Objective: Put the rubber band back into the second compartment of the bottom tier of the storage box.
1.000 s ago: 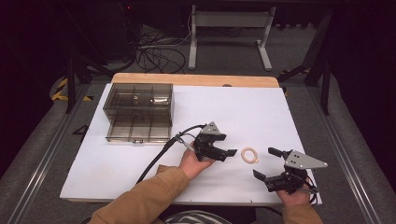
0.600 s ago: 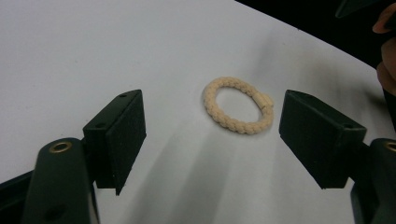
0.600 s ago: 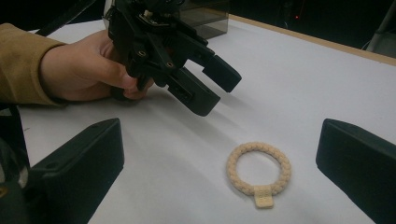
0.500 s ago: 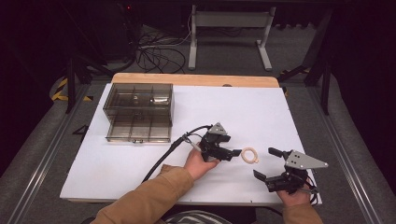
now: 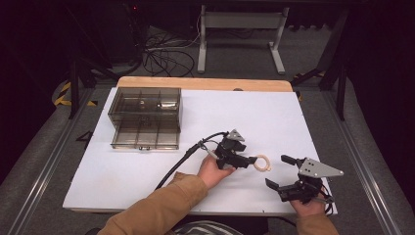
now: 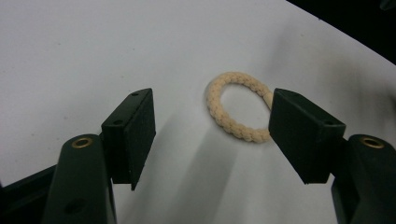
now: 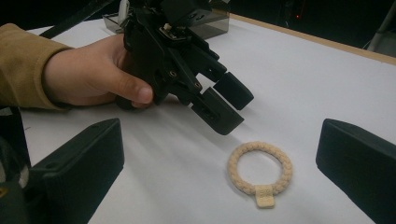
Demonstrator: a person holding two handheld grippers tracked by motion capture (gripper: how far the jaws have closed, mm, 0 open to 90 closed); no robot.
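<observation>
- The braided ring (image 7: pixel 260 173), cream-coloured with 1 small flat tag on its rim, lies flat on the white table (image 5: pixel 147 176), just beyond the left gripper's tips and well apart from the clear drawer box (image 5: pixel 145 117).
- It looks light, soft and limp, probably cord or elastic, so it should squash and may slide on the smooth sheet.
- Best hold, I judge: pinch 1 strand across the rim, away from the tag.
- The left gripper (image 6: pixel 212 126) hangs over the ring; its jaws have just been closing, still parted, with the near rim between the 2 pads but not pinched.
- The right gripper (image 5: pixel 284 171) rests near the table's edge, jaws wide apart and holding nothing.
</observation>
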